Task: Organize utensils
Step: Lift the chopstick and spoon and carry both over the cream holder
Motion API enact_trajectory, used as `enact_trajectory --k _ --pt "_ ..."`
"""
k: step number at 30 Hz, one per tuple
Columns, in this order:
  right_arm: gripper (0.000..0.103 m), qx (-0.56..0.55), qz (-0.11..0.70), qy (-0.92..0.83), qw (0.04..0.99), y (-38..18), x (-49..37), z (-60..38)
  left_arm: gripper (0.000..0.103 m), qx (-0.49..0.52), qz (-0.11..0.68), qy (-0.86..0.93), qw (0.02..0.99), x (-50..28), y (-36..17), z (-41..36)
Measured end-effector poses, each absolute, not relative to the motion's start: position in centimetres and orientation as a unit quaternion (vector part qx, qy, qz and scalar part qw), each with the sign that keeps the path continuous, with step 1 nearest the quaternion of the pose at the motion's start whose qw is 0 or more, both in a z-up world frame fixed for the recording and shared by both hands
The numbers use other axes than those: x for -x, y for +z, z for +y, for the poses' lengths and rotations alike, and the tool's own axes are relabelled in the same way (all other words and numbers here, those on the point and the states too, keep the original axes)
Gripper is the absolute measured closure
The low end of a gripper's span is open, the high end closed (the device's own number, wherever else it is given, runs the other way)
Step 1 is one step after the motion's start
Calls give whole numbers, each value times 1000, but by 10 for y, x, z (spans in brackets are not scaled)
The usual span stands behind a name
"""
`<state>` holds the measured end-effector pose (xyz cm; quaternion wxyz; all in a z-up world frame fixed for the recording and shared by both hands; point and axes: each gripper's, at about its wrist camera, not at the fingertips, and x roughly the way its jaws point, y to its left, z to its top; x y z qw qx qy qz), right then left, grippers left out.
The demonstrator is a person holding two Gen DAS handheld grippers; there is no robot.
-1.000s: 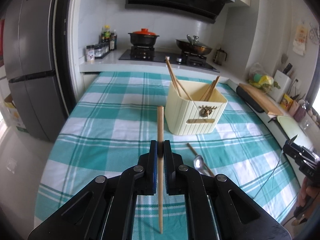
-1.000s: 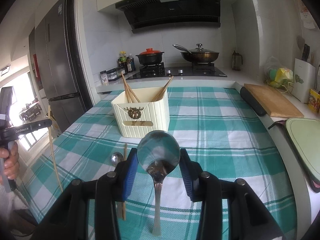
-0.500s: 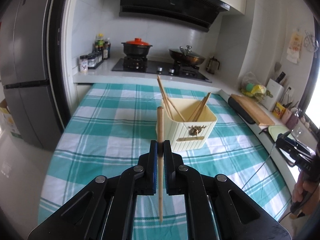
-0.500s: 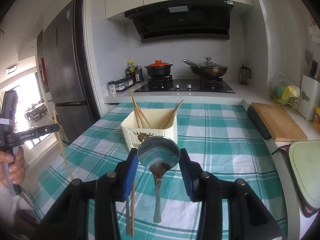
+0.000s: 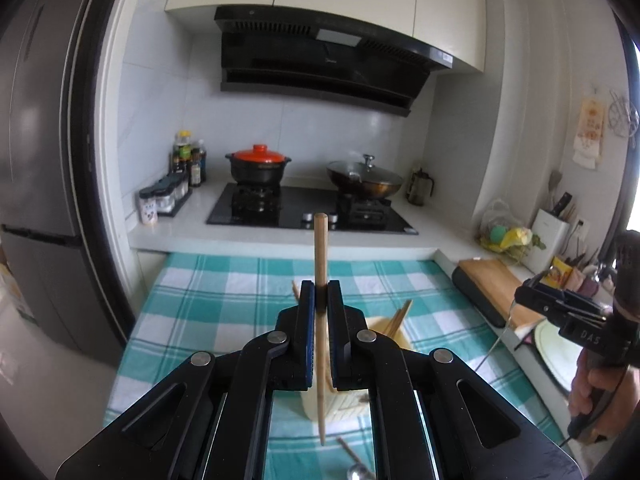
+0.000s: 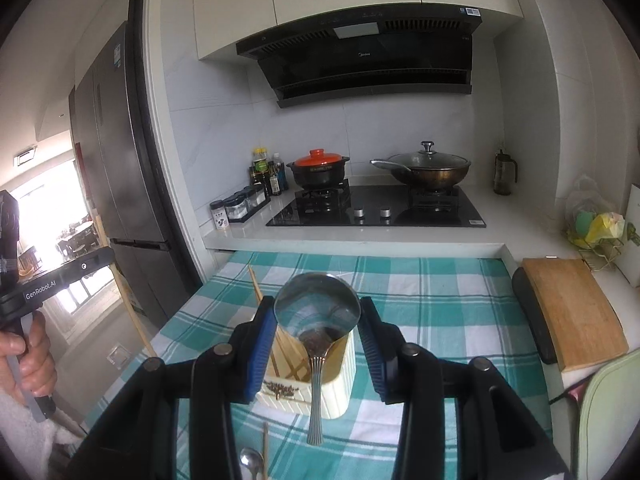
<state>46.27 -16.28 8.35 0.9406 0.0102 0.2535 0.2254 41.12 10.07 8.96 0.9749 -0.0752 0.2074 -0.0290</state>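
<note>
My left gripper (image 5: 320,292) is shut on a wooden chopstick (image 5: 321,248) that stands upright, its lower end hanging above the cream utensil holder (image 5: 344,404). My right gripper (image 6: 318,312) is shut on a steel spoon (image 6: 316,312), bowl up and handle hanging down over the same cream holder (image 6: 332,392). Several chopsticks (image 6: 280,348) lean inside the holder. On the checked cloth in front of it lie a small spoon (image 6: 250,460) and a loose chopstick (image 6: 265,448). The left gripper also shows at the left of the right wrist view (image 6: 60,276).
The table wears a teal checked cloth (image 6: 440,320). A counter at the back holds a hob (image 5: 308,212), a red-lidded pot (image 5: 258,166) and a wok (image 5: 364,182). A wooden cutting board (image 6: 572,312) lies on the right. A fridge (image 5: 44,200) stands left.
Both grippers have risen and moved forward toward the holder, which now sits right under them. The chopstick and the spoon stay gripped.
</note>
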Motion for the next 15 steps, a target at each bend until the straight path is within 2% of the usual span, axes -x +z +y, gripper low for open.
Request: enact_trajectory --k 4,7,15 --pt "61 -20 230 224 947 91 -497 -149 99 93 195 -16 976 -458 97 95" --pt "61 -25 233 222 946 80 -523 -137 99 114 216 -10 970 -494 82 92" --pt "61 -9 368 231 900 -3 -577 -97 99 126 318 -8 940 -551 -1 82"
